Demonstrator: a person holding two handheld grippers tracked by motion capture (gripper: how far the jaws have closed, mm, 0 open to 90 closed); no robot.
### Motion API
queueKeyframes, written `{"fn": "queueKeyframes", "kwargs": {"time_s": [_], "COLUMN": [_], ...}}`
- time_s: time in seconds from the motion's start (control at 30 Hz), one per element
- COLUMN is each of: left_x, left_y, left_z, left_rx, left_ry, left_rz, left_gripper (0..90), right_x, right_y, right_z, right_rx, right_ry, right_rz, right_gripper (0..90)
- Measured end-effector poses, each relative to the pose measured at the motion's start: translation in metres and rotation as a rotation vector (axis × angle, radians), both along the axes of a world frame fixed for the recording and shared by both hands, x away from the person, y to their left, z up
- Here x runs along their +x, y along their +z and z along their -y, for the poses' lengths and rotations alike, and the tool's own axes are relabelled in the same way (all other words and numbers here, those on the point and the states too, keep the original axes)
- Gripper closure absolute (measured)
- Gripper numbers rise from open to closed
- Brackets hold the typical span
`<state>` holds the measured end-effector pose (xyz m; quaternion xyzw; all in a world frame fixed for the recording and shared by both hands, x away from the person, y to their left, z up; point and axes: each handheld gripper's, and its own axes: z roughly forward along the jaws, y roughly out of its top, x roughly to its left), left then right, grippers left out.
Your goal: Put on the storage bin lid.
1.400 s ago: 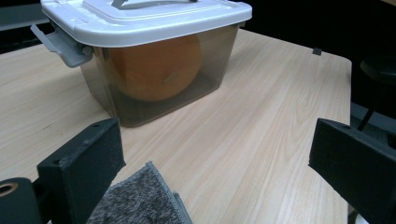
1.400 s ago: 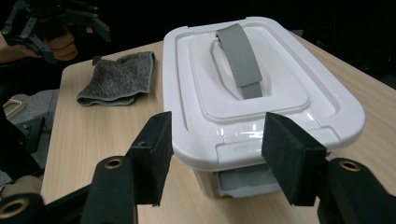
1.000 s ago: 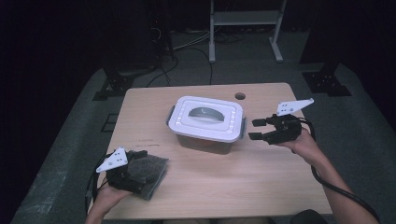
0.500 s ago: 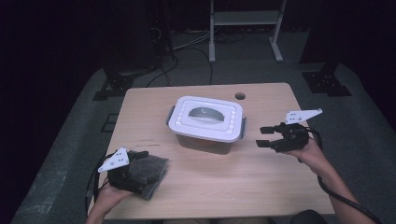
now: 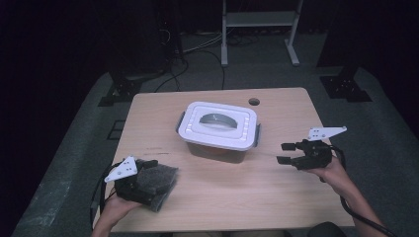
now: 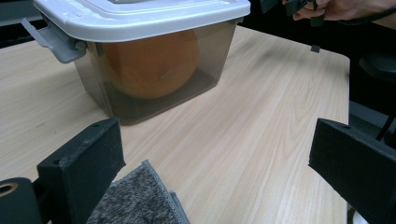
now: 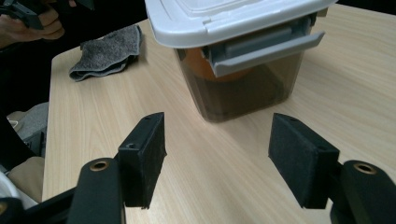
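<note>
Currently I hold my right gripper [image 5: 289,153] with jaws wide at centre-right of the high view, its opening facing left toward the lidded container [image 5: 218,129] at centre, grey latch [image 7: 261,46] directly ahead.

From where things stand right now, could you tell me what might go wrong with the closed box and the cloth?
1. The right gripper is open and apart from the box; pulling at its grey latch could slide the unheld box.
2. The orange ball inside may roll if the box tips.
3. The left gripper, open over the grey cloth, may drag it off the near table edge.
</note>
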<state>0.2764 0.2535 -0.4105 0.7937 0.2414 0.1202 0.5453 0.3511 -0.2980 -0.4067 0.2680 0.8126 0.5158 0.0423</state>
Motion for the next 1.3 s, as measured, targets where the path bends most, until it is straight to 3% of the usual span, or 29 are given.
{"fn": "queueKeyframes", "kwargs": {"time_s": [0.57, 0.93, 1.3], "left_x": [0.000, 0.000, -0.001], "left_y": [0.000, 0.000, -0.001], "left_z": [0.001, 0.001, 0.004], "left_rx": [0.003, 0.003, 0.011], "left_ry": [-0.004, -0.006, -0.014], "left_rz": [-0.001, -0.002, -0.005], "left_gripper": [2.5, 2.5, 2.5], "right_x": [-0.013, -0.026, -0.040], "right_y": [-0.023, -0.035, -0.047], "right_z": [0.016, 0.023, 0.028], "right_rx": [0.021, 0.008, 0.032], "right_ry": [-0.042, -0.049, -0.065], "right_rz": [-0.032, -0.052, -0.045], "right_gripper": [34.7, 34.7, 33.2]}}
